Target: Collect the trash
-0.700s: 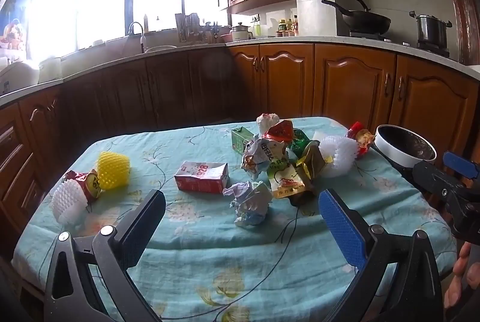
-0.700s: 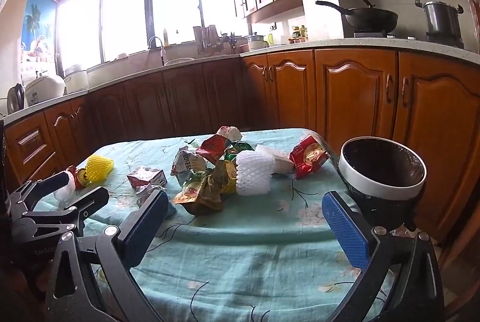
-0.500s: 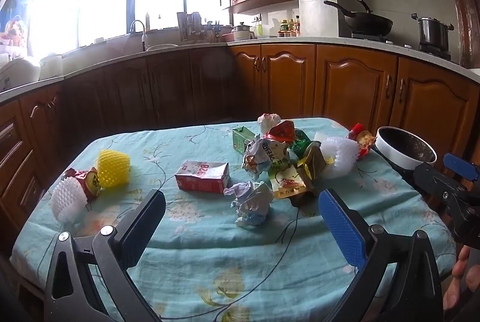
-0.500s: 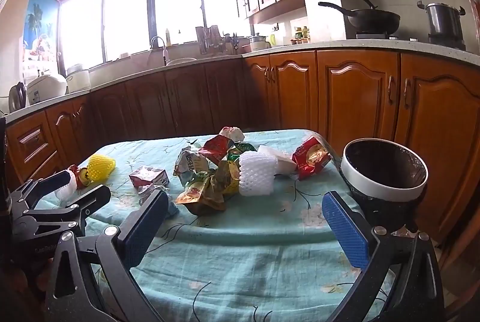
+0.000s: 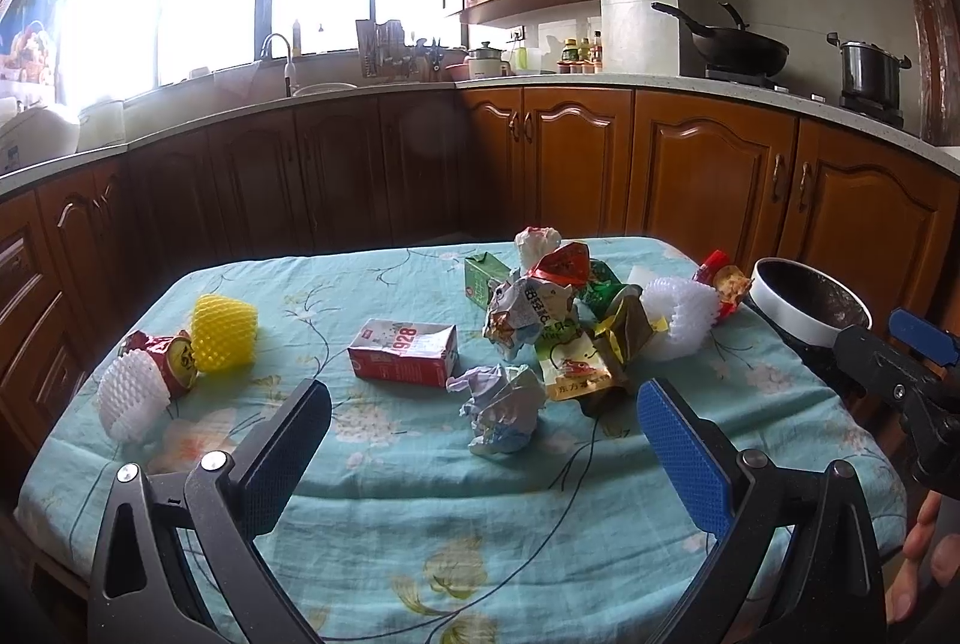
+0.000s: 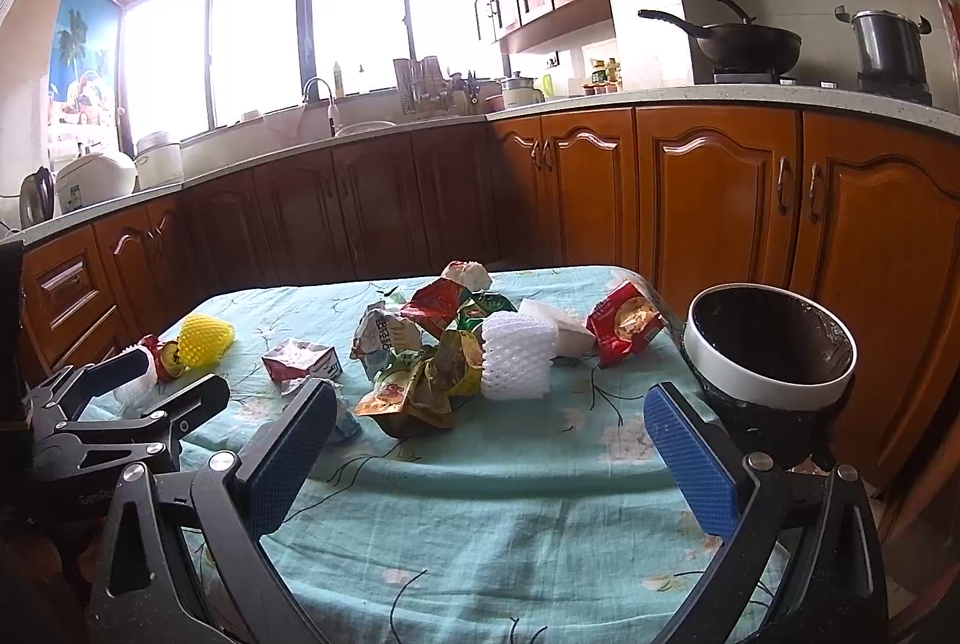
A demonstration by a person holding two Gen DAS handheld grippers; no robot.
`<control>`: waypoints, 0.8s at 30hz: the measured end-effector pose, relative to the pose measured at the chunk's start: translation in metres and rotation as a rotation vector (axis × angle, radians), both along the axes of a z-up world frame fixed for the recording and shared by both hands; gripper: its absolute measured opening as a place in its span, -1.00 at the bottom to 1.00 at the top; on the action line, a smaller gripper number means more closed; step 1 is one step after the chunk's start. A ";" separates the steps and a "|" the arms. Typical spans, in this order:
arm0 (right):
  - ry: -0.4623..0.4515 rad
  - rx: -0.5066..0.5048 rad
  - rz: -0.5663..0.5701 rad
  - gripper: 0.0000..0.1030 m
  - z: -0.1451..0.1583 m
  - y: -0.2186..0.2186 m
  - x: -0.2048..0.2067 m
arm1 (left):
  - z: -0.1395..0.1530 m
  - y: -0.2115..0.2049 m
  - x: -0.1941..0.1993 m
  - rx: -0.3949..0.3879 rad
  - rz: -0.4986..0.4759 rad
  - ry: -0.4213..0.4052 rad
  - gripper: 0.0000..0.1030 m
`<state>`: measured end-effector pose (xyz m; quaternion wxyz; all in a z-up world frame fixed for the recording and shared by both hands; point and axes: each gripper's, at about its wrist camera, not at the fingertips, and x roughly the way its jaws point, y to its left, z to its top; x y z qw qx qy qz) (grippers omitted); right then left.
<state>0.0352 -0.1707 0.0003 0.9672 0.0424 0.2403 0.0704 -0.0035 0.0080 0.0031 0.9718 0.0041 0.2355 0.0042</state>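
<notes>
Trash lies scattered on a table with a teal flowered cloth [image 5: 420, 494]. A heap of crumpled snack wrappers [image 5: 570, 320] sits right of centre, with a crumpled paper ball [image 5: 501, 407] in front and a red-and-white carton [image 5: 403, 351] to its left. A yellow foam net [image 5: 223, 332], a red wrapper [image 5: 171, 353] and a white foam net [image 5: 126, 395] lie at the left edge. My left gripper [image 5: 480, 440] hovers open over the near table edge, nothing between its fingers. My right gripper [image 6: 486, 437] is open too, nothing in it, near the white foam net [image 6: 516, 356] and wrappers [image 6: 414, 386].
A dark bin with a white rim [image 6: 771, 350] stands off the table's right edge. Wooden cabinets [image 5: 690, 176] and a counter run behind the table, with a wok [image 5: 738, 44] and a pot [image 5: 870, 68] on the stove. A person's fingers [image 5: 921, 554] show at the lower right.
Both views have shifted only slightly; the trash lies as before and both grippers stay open.
</notes>
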 end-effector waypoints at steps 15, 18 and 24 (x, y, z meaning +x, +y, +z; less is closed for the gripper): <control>-0.002 0.007 0.001 1.00 0.001 0.000 -0.001 | -0.002 -0.001 -0.002 0.003 0.008 -0.001 0.99; -0.002 0.008 0.002 1.00 0.001 0.000 0.000 | -0.002 -0.002 -0.002 0.003 0.007 0.000 0.99; 0.002 0.011 0.006 1.00 0.000 0.000 0.001 | -0.002 -0.002 0.001 0.004 0.006 0.002 0.99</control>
